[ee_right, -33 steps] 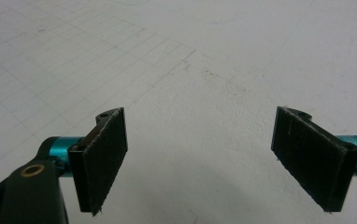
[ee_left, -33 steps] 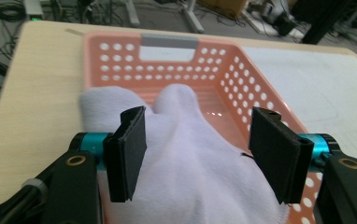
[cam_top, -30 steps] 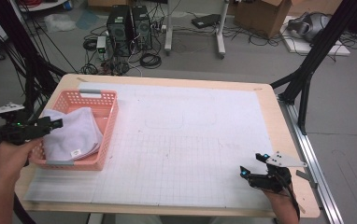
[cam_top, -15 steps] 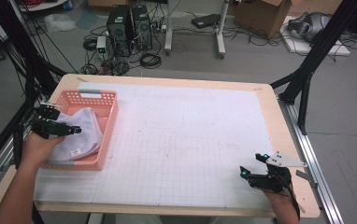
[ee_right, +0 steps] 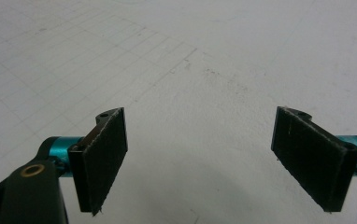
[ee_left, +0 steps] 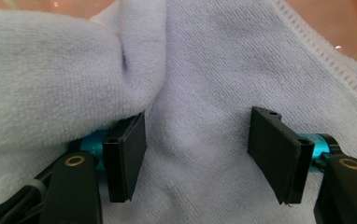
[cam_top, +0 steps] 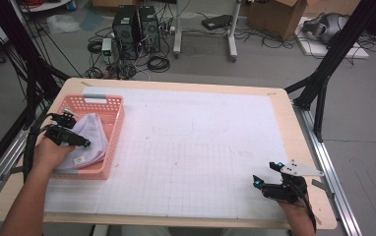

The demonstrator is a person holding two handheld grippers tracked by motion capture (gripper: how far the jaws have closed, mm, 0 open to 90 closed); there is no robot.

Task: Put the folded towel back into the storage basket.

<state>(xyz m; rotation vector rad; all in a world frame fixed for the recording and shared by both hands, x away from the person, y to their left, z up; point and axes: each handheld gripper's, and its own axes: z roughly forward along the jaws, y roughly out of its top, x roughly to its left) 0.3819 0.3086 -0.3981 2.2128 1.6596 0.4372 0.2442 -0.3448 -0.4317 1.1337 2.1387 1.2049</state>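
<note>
A pale lavender towel (cam_top: pixel 96 142) lies crumpled in a pink plastic basket (cam_top: pixel 116 129) at the table's left. My left gripper (cam_top: pixel 79 130) reaches into the basket from the left and is pressed down on the towel. In the left gripper view its jaws stand open (ee_left: pixel 197 156), with the towel (ee_left: pixel 204 84) spread between and behind them and a fold bulging over the left pad (ee_left: pixel 126 156). My right gripper (cam_top: pixel 265 174) rests low near the table's front right corner. Its jaws are wide open (ee_right: pixel 200 163) over bare white grid mat (ee_right: pixel 204 60), with nothing between them.
The white grid mat (cam_top: pixel 201 147) covers most of the wooden table, with faint drawn outlines near its middle. Black frame legs (cam_top: pixel 324 73) stand at the right and left edges. Computer towers (cam_top: pixel 137 27), cables and boxes sit on the floor beyond the far edge.
My left gripper has moved from the basket's left rim rightward and down onto the towel. The right gripper has stayed where it was.
</note>
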